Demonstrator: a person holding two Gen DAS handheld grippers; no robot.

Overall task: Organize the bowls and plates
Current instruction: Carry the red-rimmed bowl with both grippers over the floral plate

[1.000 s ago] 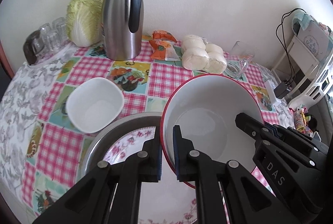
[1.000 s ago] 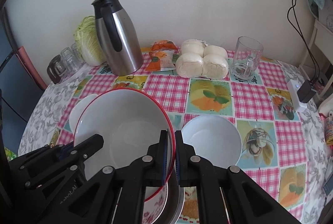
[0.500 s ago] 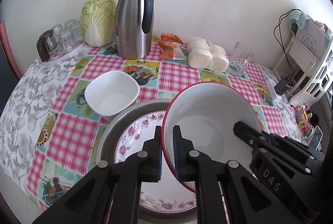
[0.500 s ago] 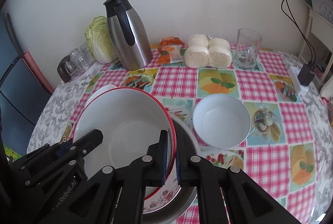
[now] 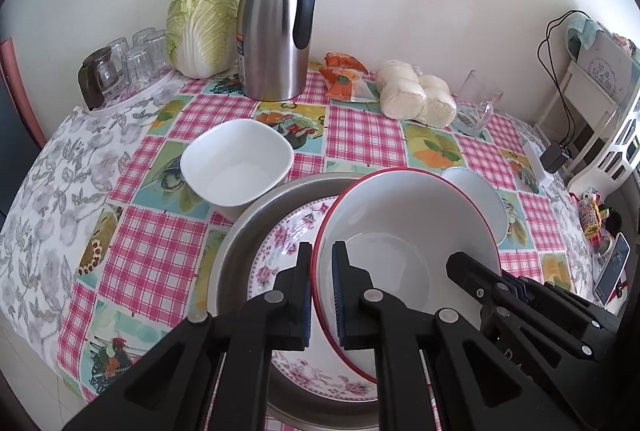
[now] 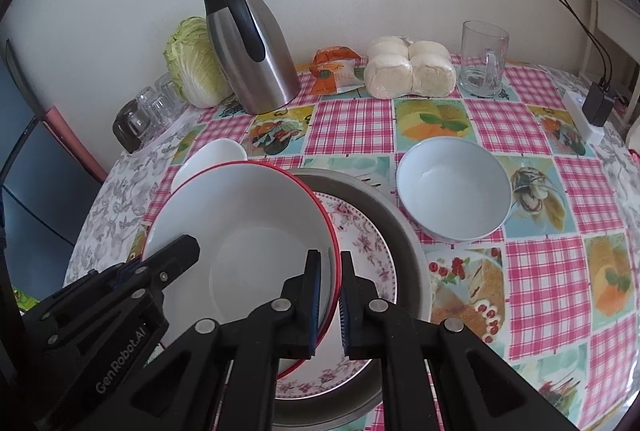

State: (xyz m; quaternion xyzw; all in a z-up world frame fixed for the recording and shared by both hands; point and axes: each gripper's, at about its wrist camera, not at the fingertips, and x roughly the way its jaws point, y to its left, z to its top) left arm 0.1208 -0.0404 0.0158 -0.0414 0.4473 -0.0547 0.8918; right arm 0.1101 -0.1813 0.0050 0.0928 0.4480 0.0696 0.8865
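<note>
Left wrist view: left gripper (image 5: 321,295) clamped on the near-left rim of the red-rimmed bowl (image 5: 404,231); right gripper (image 6: 329,301) pinches the opposite rim. Over the last second the bowl has risen, and more of the floral plate (image 5: 280,251) and its metal basin (image 5: 240,231) shows beneath. Bowl hangs tilted above the plate. Likely mid-transfer. Square white bowl (image 5: 236,163) and round white bowl (image 6: 454,187) wait on the tablecloth (image 6: 532,271).
</note>
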